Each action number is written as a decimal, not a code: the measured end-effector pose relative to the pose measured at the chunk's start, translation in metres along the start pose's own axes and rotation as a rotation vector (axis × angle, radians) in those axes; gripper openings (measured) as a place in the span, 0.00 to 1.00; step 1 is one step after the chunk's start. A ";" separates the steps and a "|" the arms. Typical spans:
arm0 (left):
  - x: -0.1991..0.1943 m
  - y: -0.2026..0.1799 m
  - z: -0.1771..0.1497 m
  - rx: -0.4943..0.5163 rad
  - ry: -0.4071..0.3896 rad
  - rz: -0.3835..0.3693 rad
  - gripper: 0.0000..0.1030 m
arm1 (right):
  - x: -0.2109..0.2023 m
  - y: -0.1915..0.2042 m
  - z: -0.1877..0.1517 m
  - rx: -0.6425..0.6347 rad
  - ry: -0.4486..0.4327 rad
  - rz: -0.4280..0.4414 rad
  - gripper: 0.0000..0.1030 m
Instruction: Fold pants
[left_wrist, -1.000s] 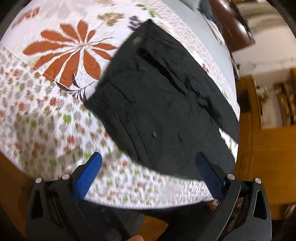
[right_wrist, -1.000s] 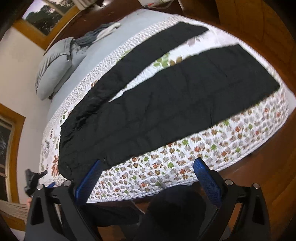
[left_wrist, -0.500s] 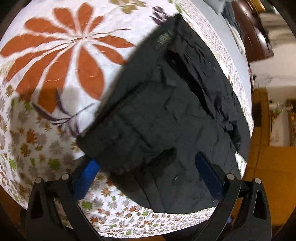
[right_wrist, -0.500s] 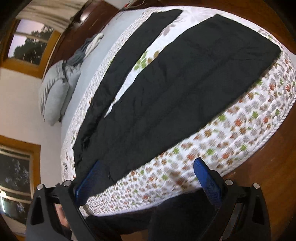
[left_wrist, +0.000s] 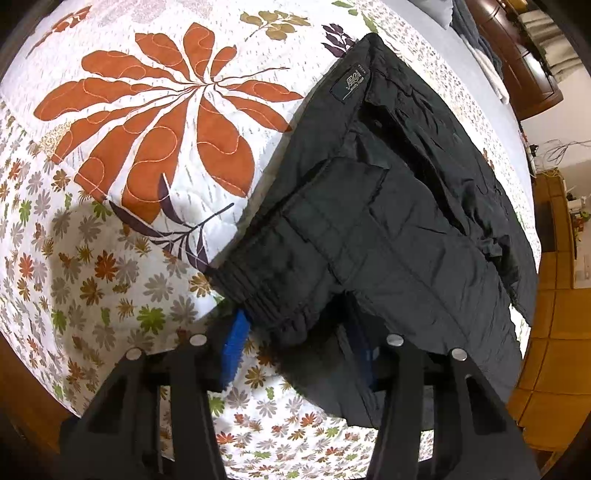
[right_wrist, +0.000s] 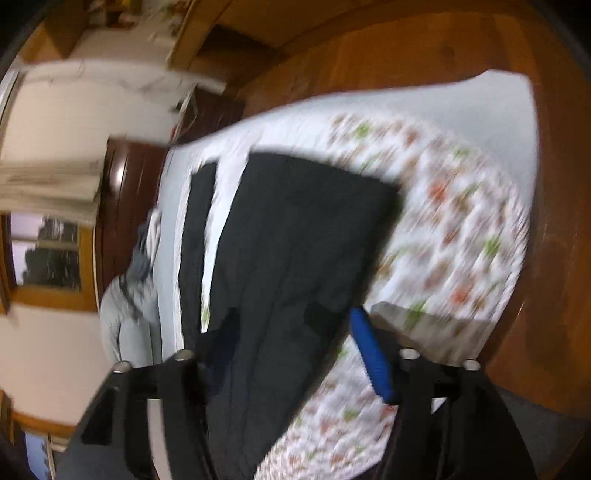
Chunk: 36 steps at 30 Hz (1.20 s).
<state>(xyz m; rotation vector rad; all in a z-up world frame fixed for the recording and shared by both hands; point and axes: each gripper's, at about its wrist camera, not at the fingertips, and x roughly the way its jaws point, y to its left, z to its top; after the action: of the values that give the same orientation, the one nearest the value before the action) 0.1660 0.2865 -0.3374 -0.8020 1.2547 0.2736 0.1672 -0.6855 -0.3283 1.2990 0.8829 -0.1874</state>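
Black pants (left_wrist: 388, 221) lie spread on a floral quilt (left_wrist: 110, 258), waistband end nearest in the left wrist view. My left gripper (left_wrist: 301, 350) is low over the near waistband corner. Its jaws are closing with the bunched waistband between them; one blue pad (left_wrist: 236, 347) shows beside the cloth, the other is mostly covered by it. The right wrist view is blurred. There the near pant leg (right_wrist: 295, 240) runs up from between the jaws of my right gripper (right_wrist: 291, 350). They are closing, and the right pad (right_wrist: 369, 358) is at the cloth's edge. The other leg (right_wrist: 201, 206) lies apart to the left.
The quilt's edge drops to a wooden floor (right_wrist: 554, 258) close behind both grippers. Grey pillows (right_wrist: 125, 314) and folded clothes lie at the bed's far side. Dark wooden furniture (left_wrist: 524, 48) stands past the bed, with a window (right_wrist: 48, 254) in the wall.
The left gripper came down onto the waistband corner and its jaws narrowed around it. The right gripper swung fast and rolled toward the near leg's end, jaws narrowing over the cloth.
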 end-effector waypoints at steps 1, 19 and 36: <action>0.002 0.000 0.000 -0.009 -0.005 -0.004 0.50 | 0.000 -0.005 0.006 0.020 -0.013 0.010 0.65; -0.015 -0.011 -0.019 -0.089 -0.171 0.136 0.25 | 0.036 0.028 0.018 -0.027 -0.002 0.006 0.15; -0.043 0.060 -0.010 -0.143 -0.197 0.181 0.39 | 0.077 0.055 -0.047 -0.160 0.166 -0.092 0.47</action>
<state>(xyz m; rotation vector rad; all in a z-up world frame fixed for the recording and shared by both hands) 0.1092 0.3320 -0.3219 -0.7637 1.1312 0.5802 0.2289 -0.6009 -0.3377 1.1375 1.0780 -0.0802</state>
